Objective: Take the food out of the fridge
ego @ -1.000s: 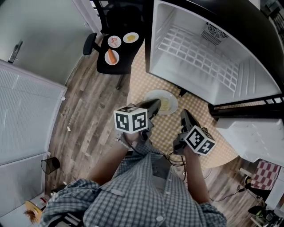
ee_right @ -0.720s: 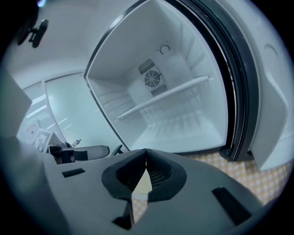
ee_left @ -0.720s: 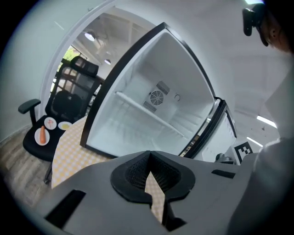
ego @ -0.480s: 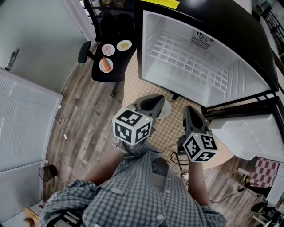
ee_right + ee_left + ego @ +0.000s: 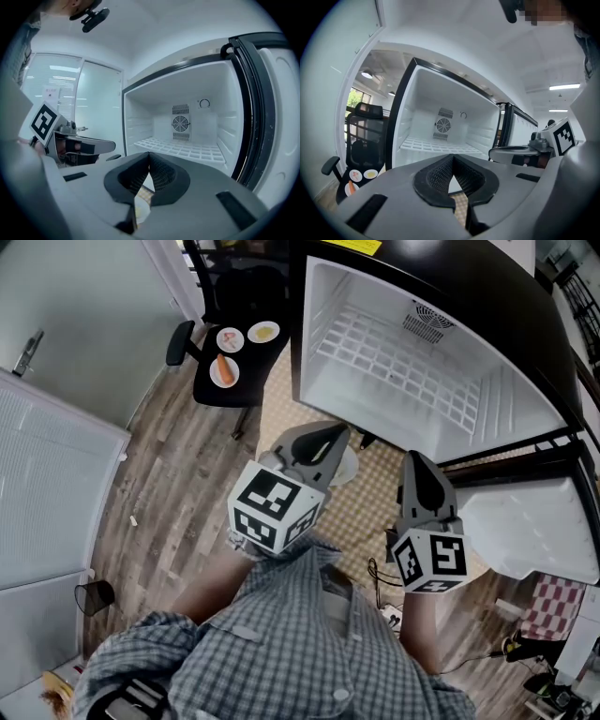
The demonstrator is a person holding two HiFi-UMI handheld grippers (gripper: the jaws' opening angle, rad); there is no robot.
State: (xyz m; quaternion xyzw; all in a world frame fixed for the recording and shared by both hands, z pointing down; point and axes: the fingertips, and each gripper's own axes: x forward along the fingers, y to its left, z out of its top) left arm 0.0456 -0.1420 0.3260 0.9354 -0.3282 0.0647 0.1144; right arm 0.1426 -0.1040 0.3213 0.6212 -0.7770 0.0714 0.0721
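While both claws hang closed with nothing between them, we look into the open fridge [image 5: 322, 324], where a white wire shelf [image 5: 394, 367] shows. A woven mat [image 5: 375, 507] lies before it, and a black chair [image 5: 210, 393] stands to its left. On the mat sits a large plate [image 5: 348, 465], mostly covered by the left gripper [image 5: 333, 432]; we cannot tell its food. The chair seat holds three small plates: orange food [image 5: 223, 371], pinkish food [image 5: 230, 338] and yellow food [image 5: 263, 333]. The right gripper [image 5: 415, 460] hovers just beside the left.
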